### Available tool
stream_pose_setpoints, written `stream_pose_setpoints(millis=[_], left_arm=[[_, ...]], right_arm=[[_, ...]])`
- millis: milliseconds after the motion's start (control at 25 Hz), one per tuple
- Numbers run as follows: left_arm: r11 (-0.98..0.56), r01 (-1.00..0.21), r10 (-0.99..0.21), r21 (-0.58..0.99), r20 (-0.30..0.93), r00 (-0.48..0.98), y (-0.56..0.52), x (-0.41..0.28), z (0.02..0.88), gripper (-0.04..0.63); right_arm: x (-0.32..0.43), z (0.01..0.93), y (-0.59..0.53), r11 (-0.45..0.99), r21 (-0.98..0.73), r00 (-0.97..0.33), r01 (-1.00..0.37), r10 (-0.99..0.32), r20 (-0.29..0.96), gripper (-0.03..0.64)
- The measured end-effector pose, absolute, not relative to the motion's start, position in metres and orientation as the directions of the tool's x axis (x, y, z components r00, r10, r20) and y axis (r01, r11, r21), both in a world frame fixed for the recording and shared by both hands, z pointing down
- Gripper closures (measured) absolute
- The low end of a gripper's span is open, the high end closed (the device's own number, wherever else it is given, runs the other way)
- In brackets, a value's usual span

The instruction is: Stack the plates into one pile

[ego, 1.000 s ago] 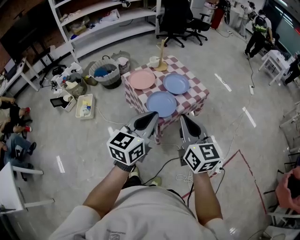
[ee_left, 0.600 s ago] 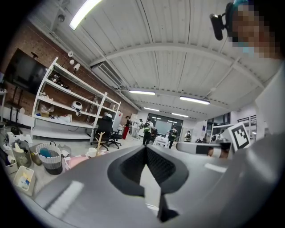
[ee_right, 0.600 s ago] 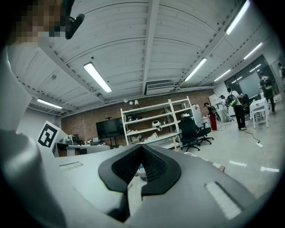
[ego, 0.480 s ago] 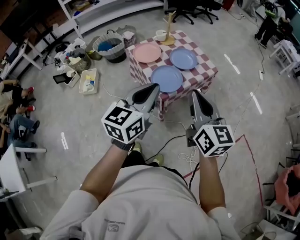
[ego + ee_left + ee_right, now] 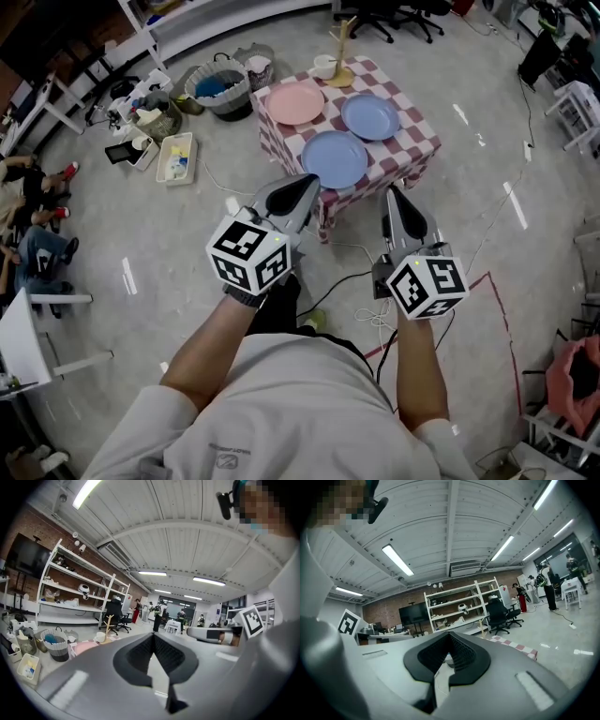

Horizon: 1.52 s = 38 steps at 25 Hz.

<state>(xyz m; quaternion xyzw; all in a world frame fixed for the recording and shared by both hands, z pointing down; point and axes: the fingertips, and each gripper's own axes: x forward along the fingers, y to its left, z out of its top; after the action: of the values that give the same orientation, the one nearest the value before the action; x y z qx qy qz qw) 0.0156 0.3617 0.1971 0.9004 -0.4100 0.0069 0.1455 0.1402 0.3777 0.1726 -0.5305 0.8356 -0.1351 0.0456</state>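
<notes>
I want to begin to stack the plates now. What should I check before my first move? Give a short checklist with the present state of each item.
1. Three plates in view on the table: ok. The pink plate, far blue plate and near blue plate lie apart, none stacked.
2. Plate tops bare: ok.
3. Left gripper empty: ok. Open for a grasp: not ok, jaws together.
4. Right gripper empty: ok. Open: not ok, jaws together.
5. A gripper at a plate: not ok, neither touches one.
6. Room beside the pink plate: cannot tell; a wooden stand and a cup stand close.
</notes>
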Motion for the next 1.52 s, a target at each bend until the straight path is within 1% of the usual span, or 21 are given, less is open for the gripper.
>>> stream_pose_setpoints(millis=[400,760,1040,1320,1520], left_arm=[[-0.626,-0.73,-0.718,0.274,0.164,0.677,0.277,0.008,0.229,0.589],[-0.648,-0.708,-0.68,0.281,0.205,0.704,0.182,-0.012,0.265,0.589],[-0.669,-0.676,-0.624,0.308,0.262,0.736,0.137,-0.019,0.308,0.589],[-0.641,-0.686,-0.595,0.344,0.341,0.727,0.105,-0.025,0.363,0.589],[-0.61,-0.712,-0.582,0.349,0.412,0.701,0.088,-0.024,0.41,0.589]], right_arm=[[0.133,0.197,0.299,0.35,-0.275,-0.393,-0.895,-0.912,0.117,0.611],[0.103,0.228,0.206,0.298,-0.284,-0.357,-0.911,-0.916,0.184,0.611],[0.077,0.251,0.159,0.261,-0.28,-0.327,-0.924,-0.918,0.225,0.611],[0.069,0.274,0.132,0.249,-0.288,-0.322,-0.925,-0.914,0.246,0.611],[0.069,0.303,0.112,0.262,-0.303,-0.347,-0.916,-0.898,0.272,0.611]])
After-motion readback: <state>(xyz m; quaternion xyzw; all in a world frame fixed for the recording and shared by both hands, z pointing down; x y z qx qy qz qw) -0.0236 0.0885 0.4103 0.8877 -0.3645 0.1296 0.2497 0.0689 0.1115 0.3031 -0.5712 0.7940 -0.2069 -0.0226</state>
